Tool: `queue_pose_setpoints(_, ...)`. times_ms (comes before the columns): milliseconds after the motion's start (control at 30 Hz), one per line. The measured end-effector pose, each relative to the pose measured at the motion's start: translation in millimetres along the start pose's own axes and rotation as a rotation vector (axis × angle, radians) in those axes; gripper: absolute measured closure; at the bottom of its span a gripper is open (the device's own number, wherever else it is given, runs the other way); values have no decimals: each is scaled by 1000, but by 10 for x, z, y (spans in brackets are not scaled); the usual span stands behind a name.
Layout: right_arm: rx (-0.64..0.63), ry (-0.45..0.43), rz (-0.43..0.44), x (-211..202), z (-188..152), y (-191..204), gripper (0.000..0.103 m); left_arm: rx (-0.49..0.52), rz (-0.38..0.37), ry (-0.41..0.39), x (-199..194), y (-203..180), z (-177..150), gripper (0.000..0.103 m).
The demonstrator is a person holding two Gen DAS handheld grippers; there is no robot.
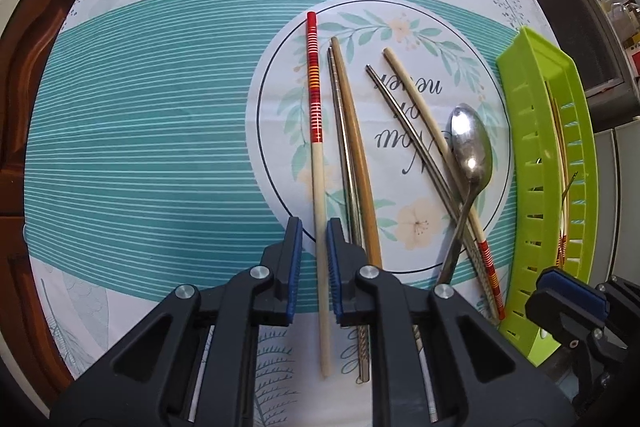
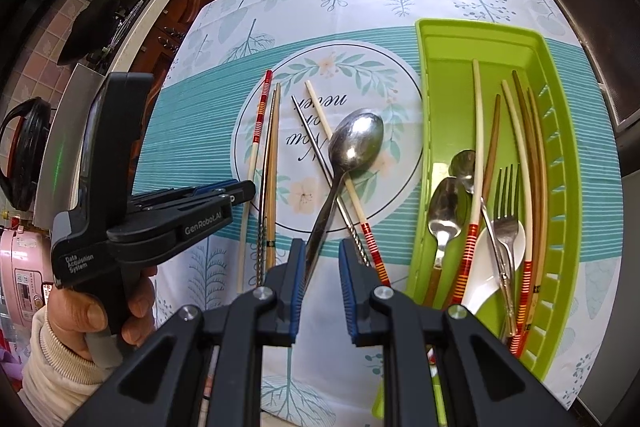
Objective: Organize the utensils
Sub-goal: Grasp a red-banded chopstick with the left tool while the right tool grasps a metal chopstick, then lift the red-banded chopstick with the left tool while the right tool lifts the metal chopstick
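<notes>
A red-banded cream chopstick (image 1: 316, 131) lies on the tablecloth and runs between the pads of my left gripper (image 1: 314, 263), whose jaws are open a little on either side of it. Beside it lie a steel chopstick (image 1: 344, 147) and a brown wooden one (image 1: 356, 147). A metal spoon (image 2: 352, 147) lies over a steel chopstick (image 2: 316, 143) and a second red-banded chopstick (image 2: 348, 187). My right gripper (image 2: 322, 283) is open with the spoon's handle between its jaws. The green tray (image 2: 424, 39) on the right holds several utensils.
The left gripper (image 2: 224, 193) and the hand holding it show at the left of the right wrist view. The right gripper (image 1: 568, 299) shows by the tray's near end (image 1: 516, 307). Dark cabinets and a counter with pots lie beyond the table.
</notes>
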State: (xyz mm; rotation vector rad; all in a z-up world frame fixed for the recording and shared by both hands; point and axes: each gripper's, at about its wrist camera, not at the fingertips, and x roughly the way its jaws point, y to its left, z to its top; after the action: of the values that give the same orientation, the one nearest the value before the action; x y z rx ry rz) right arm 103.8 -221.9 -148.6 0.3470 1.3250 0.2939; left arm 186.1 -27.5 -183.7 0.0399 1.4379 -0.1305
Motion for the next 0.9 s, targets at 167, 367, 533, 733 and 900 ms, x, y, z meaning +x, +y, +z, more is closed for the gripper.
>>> queue_pose_setpoints(167, -1, 13, -2, 61, 9, 34, 87, 40, 49, 1, 16, -137, -7, 91)
queue_pose_setpoints(367, 7, 42, 8, 157, 26, 59, 87, 5, 0, 22, -5, -64, -10, 100)
queue_pose_setpoints(533, 3, 79, 32, 271, 48, 140, 86, -63, -49, 28, -25, 183, -108, 100)
queue_pose_setpoints(733, -7, 142, 60, 517, 64, 378, 86, -115, -83, -4, -122, 449, -298, 100)
queue_pose_setpoints(900, 13, 190, 44, 739, 89, 514, 86, -135, -110, -27, -201, 587, -370, 100)
